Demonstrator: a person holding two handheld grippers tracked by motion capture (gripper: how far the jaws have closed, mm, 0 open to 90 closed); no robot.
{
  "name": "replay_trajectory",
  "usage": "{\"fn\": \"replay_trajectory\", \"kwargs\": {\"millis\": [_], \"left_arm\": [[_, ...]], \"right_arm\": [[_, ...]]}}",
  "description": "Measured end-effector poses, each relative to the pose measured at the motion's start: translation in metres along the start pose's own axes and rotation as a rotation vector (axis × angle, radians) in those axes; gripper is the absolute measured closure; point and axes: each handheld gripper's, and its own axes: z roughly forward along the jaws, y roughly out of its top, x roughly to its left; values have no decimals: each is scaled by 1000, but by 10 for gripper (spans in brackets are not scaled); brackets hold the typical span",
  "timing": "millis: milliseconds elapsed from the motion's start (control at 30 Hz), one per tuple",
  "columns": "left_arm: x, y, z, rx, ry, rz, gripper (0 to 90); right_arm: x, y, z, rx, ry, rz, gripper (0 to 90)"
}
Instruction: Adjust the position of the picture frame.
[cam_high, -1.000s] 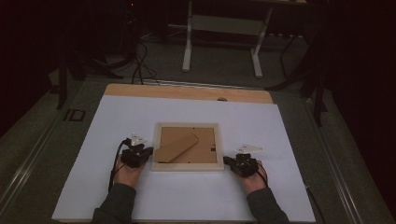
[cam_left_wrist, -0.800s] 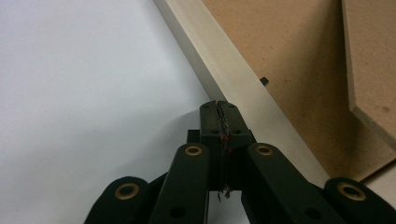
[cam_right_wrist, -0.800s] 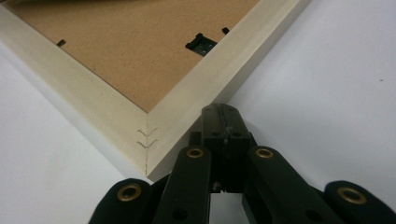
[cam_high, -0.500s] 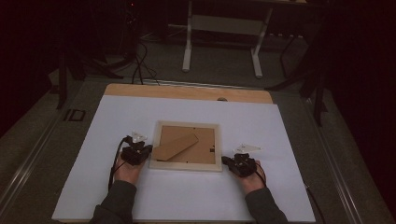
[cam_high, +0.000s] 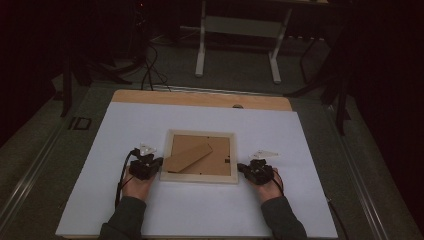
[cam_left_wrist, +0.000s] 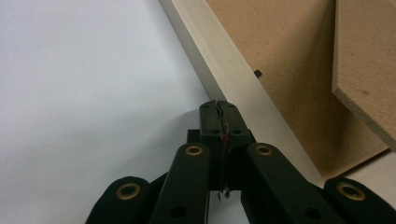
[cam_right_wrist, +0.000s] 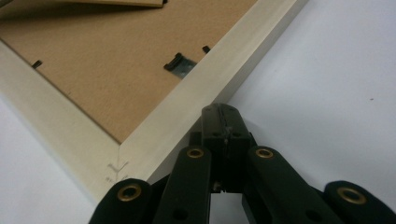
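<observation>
While the picture frame is lying face down at the centre of the white table, brown backing board up and its stand flap angling toward the lower left, we are noticing it sits a little lower in the high view than a second ago. We judge it is being nudged and squared. Our left gripper is pressing its clenched, empty jaws against the frame's left rail; our right gripper, equally clenched, is touching the right rail near the lower corner. Both hands are resting low, forearms entering from the bottom edge.
</observation>
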Motion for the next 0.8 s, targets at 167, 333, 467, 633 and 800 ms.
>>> {"fn": "replay_trajectory", "kwargs": {"millis": [167,333,467,633,800], "left_arm": [[-2,0,1,-3,-4,-2,900],[-5,1,3,-5,-9,5,900],[-4,1,3,-6,-20,7,900],[-5,1,3,-8,-15,-1,900],[-4,1,3,-16,0,11,880]], "right_arm": [[-5,3,2,0,-4,8,900],[-10,4,2,-3,-10,22,900],[-12,3,2,-6,-6,21,900],[-13,2,2,-13,-2,24,900],[-11,0,2,-30,-18,8,887]]}}
